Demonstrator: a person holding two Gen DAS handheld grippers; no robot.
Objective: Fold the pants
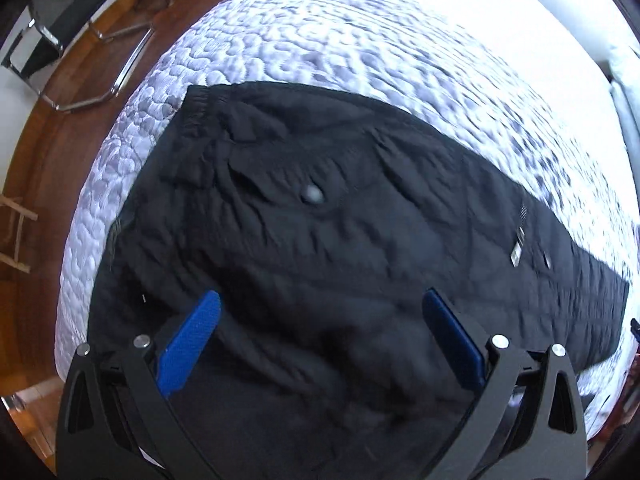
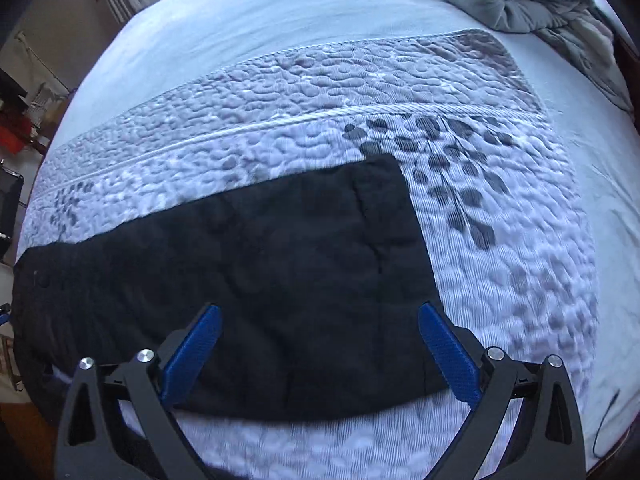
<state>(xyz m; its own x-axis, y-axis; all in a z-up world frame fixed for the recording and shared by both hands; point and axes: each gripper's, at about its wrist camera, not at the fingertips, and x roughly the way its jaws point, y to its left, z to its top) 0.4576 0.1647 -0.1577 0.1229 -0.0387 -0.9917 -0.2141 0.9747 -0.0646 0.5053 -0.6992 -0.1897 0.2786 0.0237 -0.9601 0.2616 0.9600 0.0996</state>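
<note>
The bed fills both my views, covered by a pale quilted bedspread with grey leaf patches. A crumpled grey blanket sits at its far right corner. The black pants lie flat and lengthwise across the quilt, wrinkled; the elastic waistband is at the far left in my left view, the leg hem to the right in my right view. A chrome-framed chair stands on the wood floor at far left. My left gripper hangs over the pants, blue fingers spread wide, empty. My right gripper likewise, spread and empty, near the hem.
</note>
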